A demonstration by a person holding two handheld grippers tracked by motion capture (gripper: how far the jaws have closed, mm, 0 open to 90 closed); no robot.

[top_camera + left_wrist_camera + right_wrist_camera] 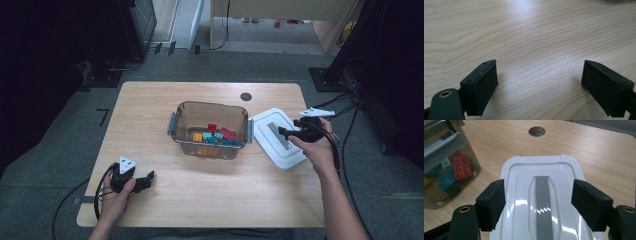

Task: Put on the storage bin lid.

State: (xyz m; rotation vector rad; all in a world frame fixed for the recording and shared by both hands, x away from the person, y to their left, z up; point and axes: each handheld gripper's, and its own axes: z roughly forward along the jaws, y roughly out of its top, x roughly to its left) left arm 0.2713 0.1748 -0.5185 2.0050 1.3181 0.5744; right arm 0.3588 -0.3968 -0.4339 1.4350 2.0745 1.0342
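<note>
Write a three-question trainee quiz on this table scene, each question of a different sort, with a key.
1. True or false: the white lid sits on the clear bin.
2. Which gripper hovers over the lid's grey handle? A left gripper B right gripper
3. Fill in: the bin holds coloured ___.

Key: 1 false, it lies on the table beside the bin; 2 B, jaws open, nothing gripped; 3 blocks.
</note>
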